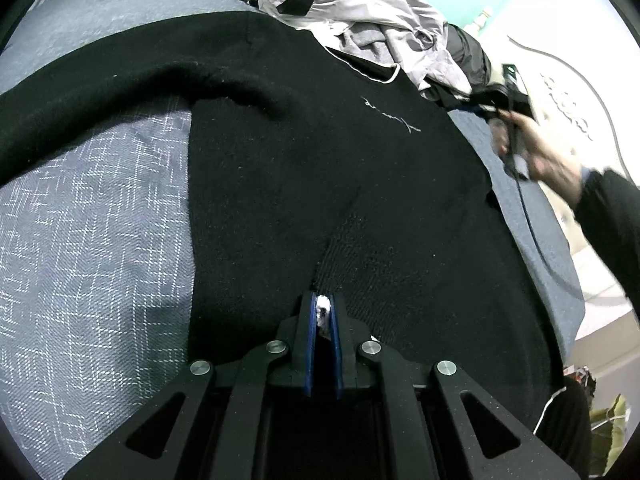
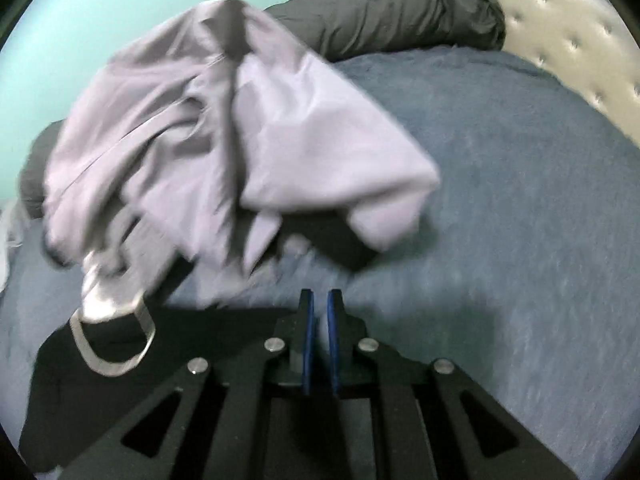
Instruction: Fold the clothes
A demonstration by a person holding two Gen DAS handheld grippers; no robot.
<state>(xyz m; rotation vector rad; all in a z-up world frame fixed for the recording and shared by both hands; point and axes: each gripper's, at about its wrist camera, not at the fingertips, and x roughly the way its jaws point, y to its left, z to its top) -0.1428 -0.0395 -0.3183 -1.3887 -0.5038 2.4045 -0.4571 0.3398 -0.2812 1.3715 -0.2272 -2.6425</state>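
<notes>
A bed covered in a blue-grey blanket (image 1: 92, 216) fills both views, with a pale turquoise wall (image 2: 100, 12) behind it and a cream tufted headboard (image 2: 572, 32) at two o'clock in the right wrist view. The black sweater (image 1: 320, 184) lies spread across the blanket in the left wrist view, one sleeve sweeping out toward nine o'clock, its white-trimmed neckline toward twelve. The left gripper (image 1: 323, 312) sits at six o'clock over the sweater's hem area, its blue-padded jaws nearly together on a small white scrap and a ridge of the black knit. At three o'clock the person's right hand (image 1: 540, 152) grips the other tool's handle, wrist bent and dark-sleeved arm running off the frame. In the right wrist view, the right gripper (image 2: 320, 312) hangs above the blanket with a narrow gap between its jaws and nothing in them. A crumpled lilac-grey garment (image 2: 224, 132) is heaped at ten o'clock beside a dark grey garment (image 2: 392, 12) at twelve. Small pale cursive stitching (image 1: 390, 114) marks the sweater's chest; it is not readable.
</notes>
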